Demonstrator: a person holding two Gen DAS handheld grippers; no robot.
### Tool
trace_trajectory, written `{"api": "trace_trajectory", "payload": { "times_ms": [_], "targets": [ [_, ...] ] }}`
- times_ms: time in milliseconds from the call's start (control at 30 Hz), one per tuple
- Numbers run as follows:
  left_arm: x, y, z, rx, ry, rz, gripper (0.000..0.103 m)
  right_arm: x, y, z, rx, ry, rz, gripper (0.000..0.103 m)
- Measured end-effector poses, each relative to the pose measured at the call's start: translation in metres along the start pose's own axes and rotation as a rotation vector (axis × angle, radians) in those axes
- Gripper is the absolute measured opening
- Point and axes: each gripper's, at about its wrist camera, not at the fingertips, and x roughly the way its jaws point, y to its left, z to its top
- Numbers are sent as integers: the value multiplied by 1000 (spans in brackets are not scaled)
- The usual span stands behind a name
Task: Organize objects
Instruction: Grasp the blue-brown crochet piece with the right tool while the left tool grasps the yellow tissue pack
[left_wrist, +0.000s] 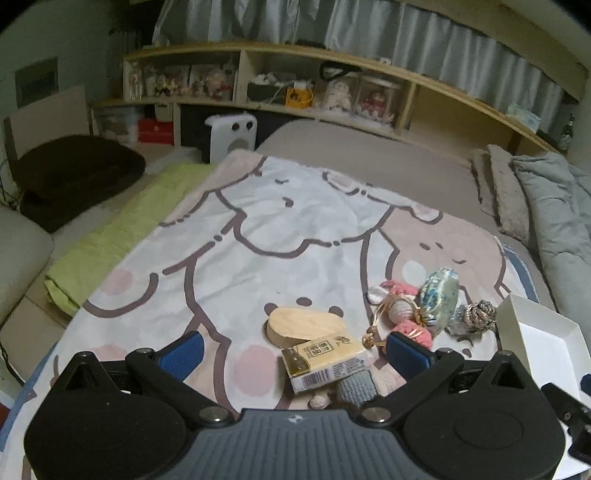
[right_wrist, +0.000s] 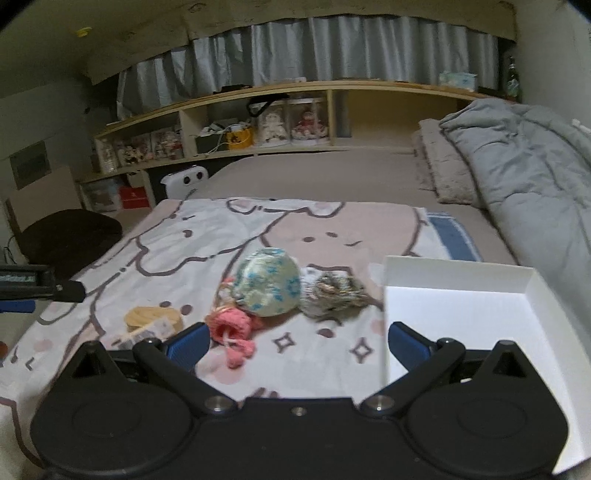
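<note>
Both jaws are spread wide and hold nothing. On the cartoon bed blanket (left_wrist: 258, 229) sits an empty white cardboard tray (right_wrist: 458, 317). Left of it lies the little yellow paper box (left_wrist: 325, 362), right between the left gripper (left_wrist: 295, 352) tips, long side slanting across.

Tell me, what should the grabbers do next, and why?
Probably the left gripper should ease down and close on the yellow packet. Its jaws are open with the packet right between them, nothing is held yet, and the white tray sits empty just to the right. The right gripper is open too, but nothing lies between its fingers.
</note>
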Motion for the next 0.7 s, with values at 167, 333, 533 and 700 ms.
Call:
{"api": "trace_trajectory", "payload": {
  "times_ms": [167, 333, 533, 700],
  "targets": [
    [17, 9, 3, -34, 37, -40, 103, 24, 18, -3, -3, 34, 65, 103],
    [38, 13, 5, -120, 121, -85, 103, 43, 39, -14, -10, 78, 154, 103],
    [71, 14, 5, -222, 217, -126, 103, 56, 62, -26, -68, 187, 292, 103],
    [86, 10, 6, -196, 253, -104, 103, 59, 84, -38, -177, 206, 383, 95]
  ]
}}
